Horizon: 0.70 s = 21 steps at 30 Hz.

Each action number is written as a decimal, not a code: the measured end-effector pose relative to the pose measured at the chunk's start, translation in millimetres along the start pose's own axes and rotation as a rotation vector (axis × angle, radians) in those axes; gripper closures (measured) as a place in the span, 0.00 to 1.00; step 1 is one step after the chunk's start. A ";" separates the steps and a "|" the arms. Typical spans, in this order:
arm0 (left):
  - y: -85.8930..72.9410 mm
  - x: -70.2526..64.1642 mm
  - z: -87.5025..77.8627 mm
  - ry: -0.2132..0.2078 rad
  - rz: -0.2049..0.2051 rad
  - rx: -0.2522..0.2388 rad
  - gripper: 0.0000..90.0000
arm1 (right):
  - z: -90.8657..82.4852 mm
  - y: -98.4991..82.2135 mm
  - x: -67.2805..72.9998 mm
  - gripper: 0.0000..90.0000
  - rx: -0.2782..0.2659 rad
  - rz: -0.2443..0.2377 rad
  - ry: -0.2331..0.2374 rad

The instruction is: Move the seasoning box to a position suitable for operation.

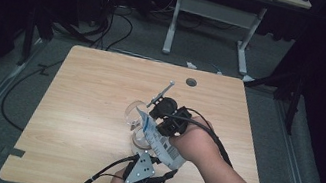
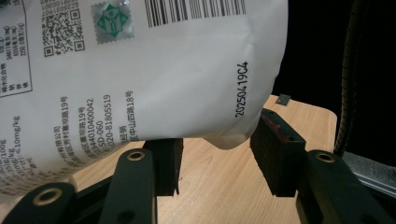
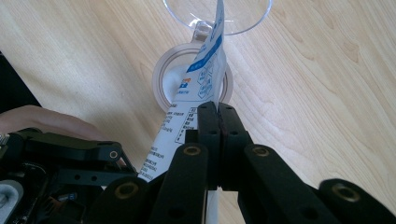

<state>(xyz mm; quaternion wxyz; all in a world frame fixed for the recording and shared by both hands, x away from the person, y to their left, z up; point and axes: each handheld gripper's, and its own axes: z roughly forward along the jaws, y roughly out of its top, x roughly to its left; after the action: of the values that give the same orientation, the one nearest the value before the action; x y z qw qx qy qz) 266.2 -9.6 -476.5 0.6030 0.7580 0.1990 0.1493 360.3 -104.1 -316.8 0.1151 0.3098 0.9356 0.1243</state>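
A white printed pouch (image 1: 161,144) with a barcode slants above the wooden table (image 1: 90,89). My right gripper (image 1: 155,123) is shut on its upper part, and in the right gripper view the jaws (image 3: 218,109) pinch the pouch (image 3: 205,60) edge-on. The pouch's top points over a clear cup (image 3: 243,18) lying beside a round clear container (image 3: 163,79) with white contents. My left gripper (image 1: 167,174) sits at the pouch's bottom end. In the left gripper view its jaws (image 2: 217,158) stand apart. The pouch's (image 2: 140,70) lower corner hangs between the fingertips, with bare table showing in the gap.
The clear cup (image 1: 133,111) and round container (image 1: 139,142) sit mid-table, left of both hands. A cable hole (image 1: 191,82) lies near the far edge. Cables trail on the floor at left, and a white desk frame (image 1: 173,22) stands beyond the table.
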 end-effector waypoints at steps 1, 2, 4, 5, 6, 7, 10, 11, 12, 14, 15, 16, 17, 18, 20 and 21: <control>0.0 -0.1 0.0 0.000 0.000 -0.001 0.61 | 0.0 -0.1 0.0 1.00 0.000 0.000 0.000; 0.1 -0.2 0.0 -0.001 0.000 -0.001 0.61 | 0.1 -0.2 -0.1 1.00 -0.002 0.000 0.001; 0.3 -0.9 0.0 -0.003 0.001 -0.004 0.61 | -0.1 -0.4 -0.4 1.00 -0.004 -0.001 0.001; 0.4 -1.0 -0.1 -0.003 0.003 -0.004 0.61 | -0.2 -0.5 -0.6 1.00 -0.002 -0.002 0.001; 0.4 -1.1 0.0 -0.004 0.003 -0.004 0.61 | -0.1 -0.5 -0.8 1.00 -0.003 -0.005 0.001; 0.5 -1.1 -0.1 -0.003 0.004 -0.003 0.61 | 0.0 -0.6 -0.8 1.00 -0.004 -0.005 0.001; 0.6 -1.5 -0.1 -0.005 0.008 -0.004 0.61 | 0.4 -0.6 -0.4 1.00 -0.002 -0.004 0.001; 0.6 -1.7 -0.2 -0.005 0.008 -0.005 0.61 | 0.7 -0.6 -0.3 1.00 -0.003 -0.004 0.002; 0.6 -2.0 -0.2 -0.004 0.009 -0.006 0.61 | 0.8 -0.6 -0.2 1.00 -0.003 -0.004 0.002; 0.6 -2.2 -0.3 -0.003 0.012 -0.007 0.61 | 1.0 -0.3 0.1 1.00 -0.003 -0.006 0.001; 0.6 -2.1 -0.4 -0.003 0.012 -0.006 0.61 | 1.2 -0.2 0.2 1.00 -0.003 -0.007 0.002; 0.6 -2.1 -0.5 -0.002 0.013 -0.006 0.61 | 1.4 -0.1 0.1 1.00 -0.006 -0.009 0.004; 0.6 -1.9 -0.6 -0.001 0.014 -0.006 0.62 | 1.6 0.0 0.2 1.00 -0.009 -0.005 0.005; 0.5 -1.9 -0.6 0.000 0.014 -0.007 0.62 | 1.5 0.1 0.3 1.00 -0.009 -0.005 0.004; 0.6 -1.8 -0.8 0.001 0.015 -0.008 0.63 | 1.3 0.1 0.2 1.00 -0.009 -0.005 0.003; 0.7 -1.8 -0.8 0.002 0.015 -0.008 0.63 | 1.2 0.0 0.1 1.00 -0.009 -0.005 0.002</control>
<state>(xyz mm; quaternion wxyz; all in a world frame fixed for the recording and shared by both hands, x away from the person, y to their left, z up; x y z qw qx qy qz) 264.3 -9.9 -475.7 0.6048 0.7568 0.1933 0.1553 360.6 -103.8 -318.0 0.1158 0.3067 0.9359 0.1288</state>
